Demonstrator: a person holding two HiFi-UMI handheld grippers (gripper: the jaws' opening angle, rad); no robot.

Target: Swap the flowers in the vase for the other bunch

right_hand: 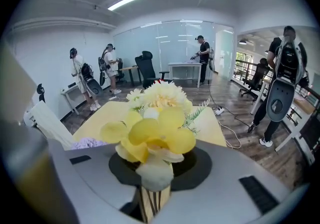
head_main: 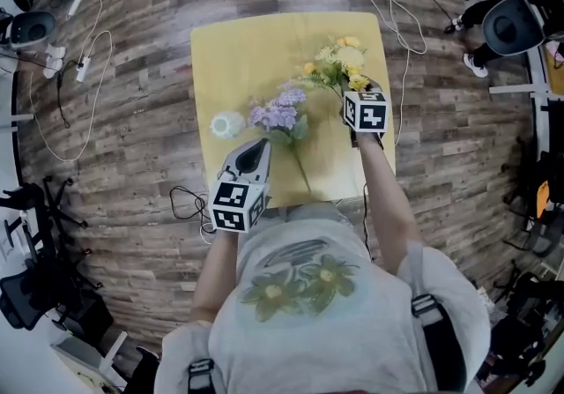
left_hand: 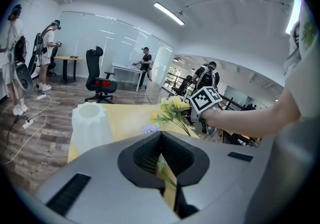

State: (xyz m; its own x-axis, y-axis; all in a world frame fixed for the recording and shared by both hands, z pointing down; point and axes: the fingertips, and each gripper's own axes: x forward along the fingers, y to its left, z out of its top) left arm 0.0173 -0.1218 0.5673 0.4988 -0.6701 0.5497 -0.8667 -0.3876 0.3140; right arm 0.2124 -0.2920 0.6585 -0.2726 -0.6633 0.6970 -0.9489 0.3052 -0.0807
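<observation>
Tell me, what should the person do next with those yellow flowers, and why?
Probably carry the yellow bunch leftward until its stems hang over the white vase. The right tongs are clamped on its stems, the vase looks empty, and the purple bunch already lies on the table.

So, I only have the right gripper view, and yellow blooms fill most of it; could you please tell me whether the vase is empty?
Observer: Yes. In the head view the white vase stands upright with nothing in it.
Operator: Thank you. Where does the purple bunch lie?
Observer: The purple bunch lies flat on the table, between the vase and the right gripper, its stem pointing to the near edge.
</observation>
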